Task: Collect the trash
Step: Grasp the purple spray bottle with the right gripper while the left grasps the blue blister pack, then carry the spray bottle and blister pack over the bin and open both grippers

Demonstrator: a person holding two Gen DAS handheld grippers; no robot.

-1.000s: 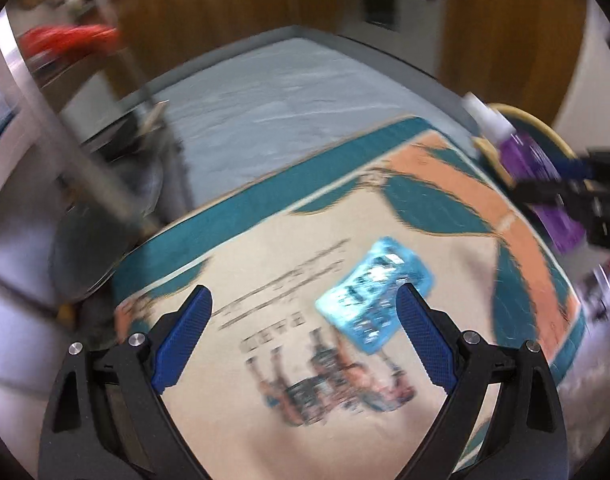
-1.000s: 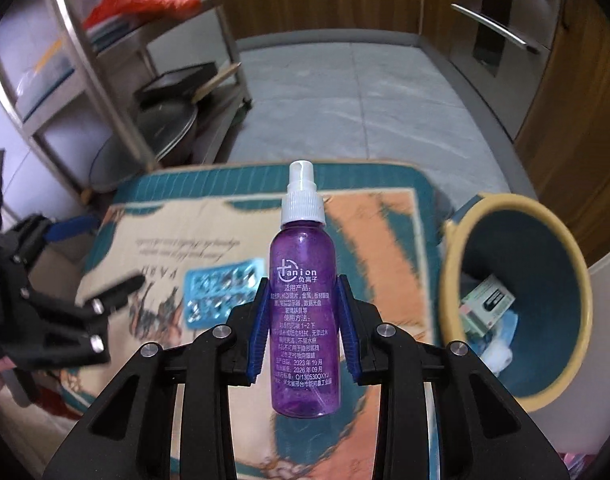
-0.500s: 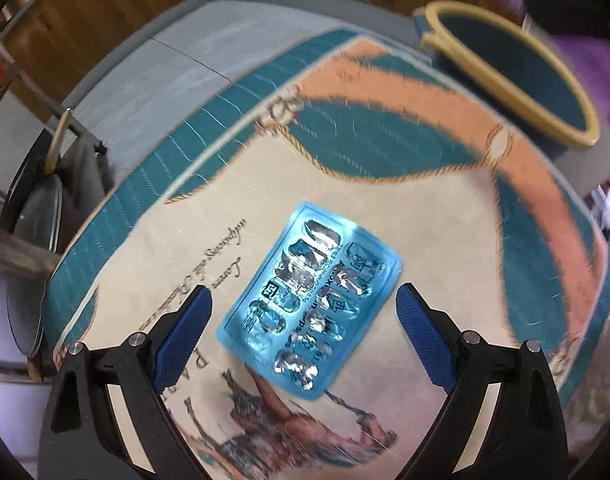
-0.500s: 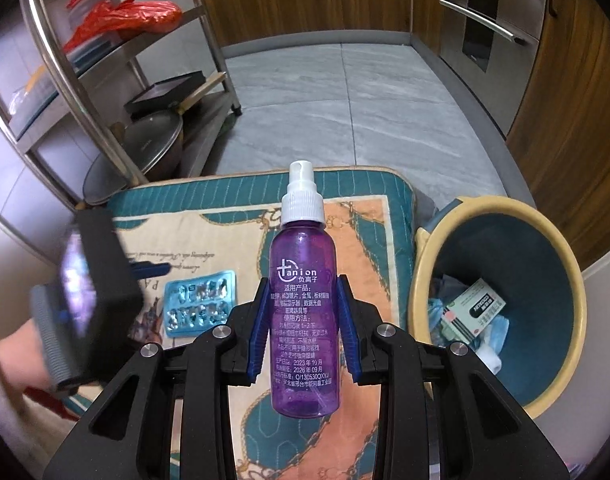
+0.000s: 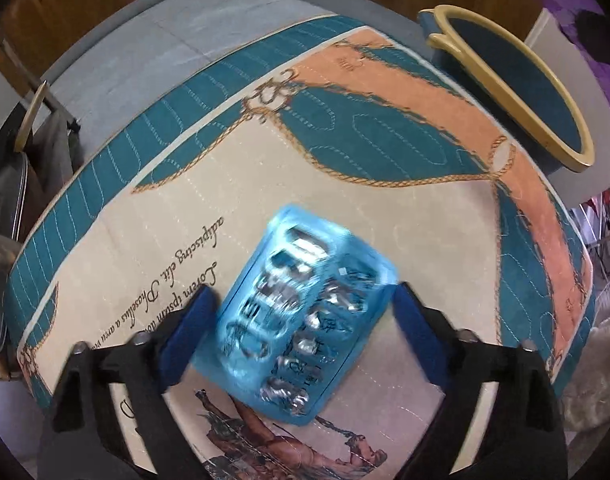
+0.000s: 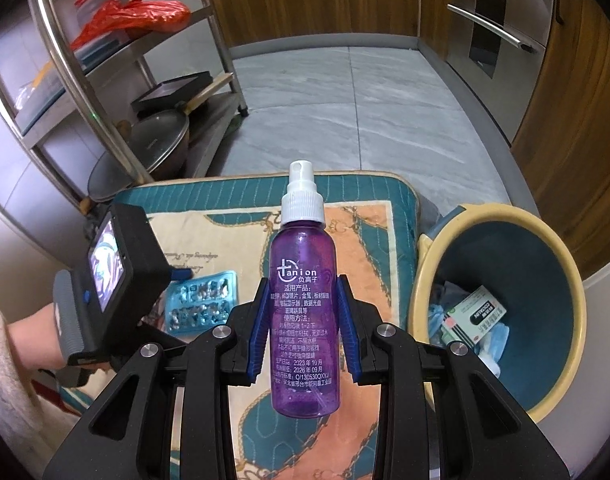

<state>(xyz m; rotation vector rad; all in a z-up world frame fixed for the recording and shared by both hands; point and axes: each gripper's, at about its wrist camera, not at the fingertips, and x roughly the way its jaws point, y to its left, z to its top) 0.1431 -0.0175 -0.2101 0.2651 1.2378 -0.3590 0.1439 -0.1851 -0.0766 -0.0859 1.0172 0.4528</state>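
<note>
Left claw [image 5: 301,314] closing around blister pack [image 5: 305,312]; right claw [image 6: 305,330] clamps spray bottle [image 6: 305,308].

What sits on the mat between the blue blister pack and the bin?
Nothing: in the left wrist view, bare printed mat runs from the blister pack to the bin. In the right wrist view, the held purple spray bottle blocks that stretch.

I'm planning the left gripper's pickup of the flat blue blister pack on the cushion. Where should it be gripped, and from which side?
Grip the blister pack across its two long edges, coming from above. It lies flat on the cushion, so only the thin edges offer purchase. The left gripper already straddles it, jaws just closing, a pad at each long edge; the soft cushion probably lets the fingertips dig under.
</note>
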